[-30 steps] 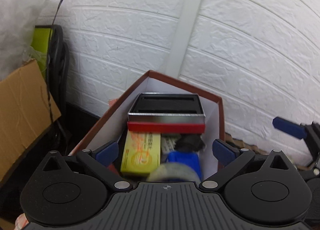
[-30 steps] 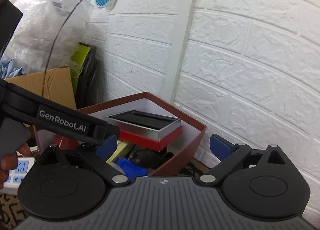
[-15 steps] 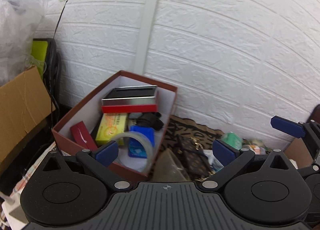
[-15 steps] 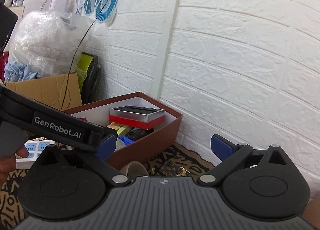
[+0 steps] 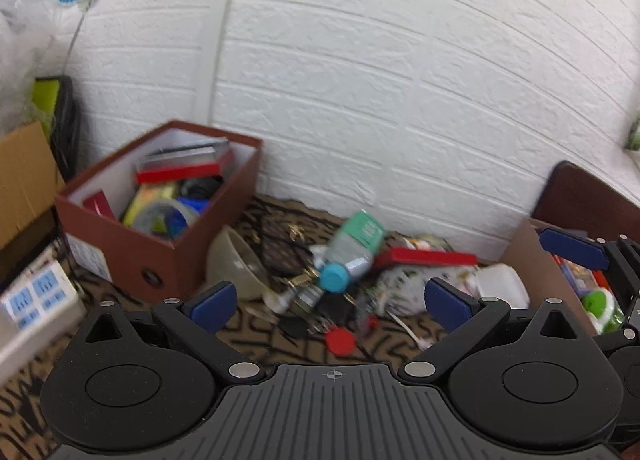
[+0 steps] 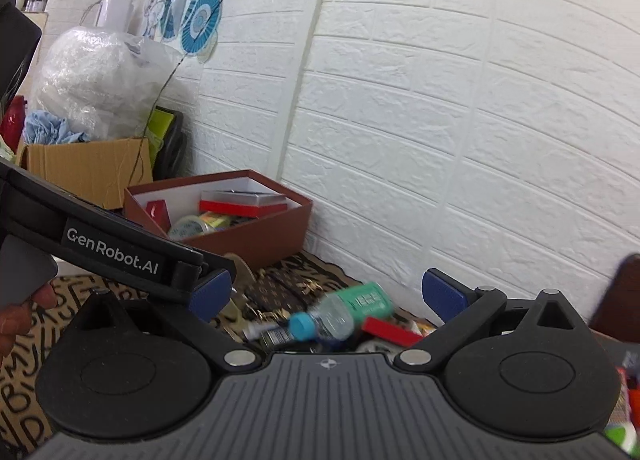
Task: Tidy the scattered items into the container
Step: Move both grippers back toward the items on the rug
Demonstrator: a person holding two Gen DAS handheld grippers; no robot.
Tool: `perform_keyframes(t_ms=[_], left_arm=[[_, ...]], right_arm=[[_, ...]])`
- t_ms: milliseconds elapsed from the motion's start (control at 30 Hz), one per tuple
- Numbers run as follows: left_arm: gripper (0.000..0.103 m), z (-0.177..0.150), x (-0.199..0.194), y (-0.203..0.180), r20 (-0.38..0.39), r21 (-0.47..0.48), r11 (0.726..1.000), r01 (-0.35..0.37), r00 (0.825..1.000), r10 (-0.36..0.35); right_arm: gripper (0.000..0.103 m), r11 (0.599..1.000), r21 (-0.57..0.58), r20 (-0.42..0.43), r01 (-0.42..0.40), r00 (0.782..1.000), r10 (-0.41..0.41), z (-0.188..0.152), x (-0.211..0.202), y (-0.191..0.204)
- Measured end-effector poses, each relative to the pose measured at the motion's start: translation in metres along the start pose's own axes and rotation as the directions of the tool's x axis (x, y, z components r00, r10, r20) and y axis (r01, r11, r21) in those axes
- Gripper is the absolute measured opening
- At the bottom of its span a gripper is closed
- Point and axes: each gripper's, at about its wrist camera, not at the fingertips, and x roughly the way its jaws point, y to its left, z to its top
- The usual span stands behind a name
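The left hand-held gripper (image 5: 334, 302) has its blue-padded fingers spread wide with nothing between them; the right hand-held gripper (image 6: 326, 296) is likewise spread and empty. The container, a brown box (image 5: 132, 256) with a white interior, stands against the white brick wall at about 10 o'clock from the left hand-held gripper and apart from it, already holding a red-and-silver case (image 5: 180, 167), a roll of clear tape (image 5: 160, 215) and other small goods. The scattered items lie in a pile on a patterned cloth (image 5: 256, 324) directly ahead at 12 o'clock of both hand-held grippers: a plastic bottle (image 5: 352, 250) with a green label and blue cap on its side, a red flat box (image 5: 428, 258) just beside it at 3 o'clock, a translucent bowl (image 5: 234, 264) tilted next to the brown box, and a red cap (image 5: 340, 341) near the left fingers. In the right wrist view the bottle (image 6: 340, 310) lies between the spread fingers, not touched. A person's hand (image 6: 20, 312) grips the left handle.
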Motion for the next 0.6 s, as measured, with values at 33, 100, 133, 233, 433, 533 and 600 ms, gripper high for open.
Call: perform_keyframes(t_ms=[33,100,133,233,433,533,600], left_arm=[[0.103,-0.009,0.002,-0.004,-0.013,-0.009,1.000,0.012,1.000,-0.012],[0.103,-0.029,0.008,-0.012,-0.047,-0.022,0.999,0.040,0.998,-0.041],[0.103,-0.039,0.011,-0.016,-0.062,-0.027,0.998,0.055,0.996,-0.057],[0.103,-0.065,0.022,-0.029,-0.107,-0.032,0.994,0.101,0.989,-0.104],[0.103,-0.098,0.048,-0.049,-0.188,-0.025,0.986,0.163,0.968,-0.165],[0.103,-0.103,0.057,-0.056,-0.205,-0.012,0.986,0.163,0.965,-0.162],[0.103,-0.102,0.061,-0.058,-0.205,-0.003,0.988,0.157,0.967,-0.154]], right_arm=[[0.102,1.000,0.004,0.000,0.018,1.000,-0.018,-0.008,-0.006,-0.001],[0.102,0.998,0.014,-0.002,0.059,0.998,-0.059,-0.028,-0.018,-0.002],[0.102,0.997,0.020,-0.007,0.080,0.997,-0.080,-0.039,-0.023,-0.003],[0.102,0.988,0.070,-0.031,0.136,0.991,-0.134,-0.072,-0.037,-0.006],[0.102,0.968,0.158,-0.116,0.192,0.978,-0.175,-0.121,-0.051,-0.024],[0.102,0.957,0.184,-0.151,0.226,0.968,-0.200,-0.135,-0.049,-0.036],[0.102,0.942,0.202,-0.171,0.267,0.957,-0.235,-0.143,-0.047,-0.046]])
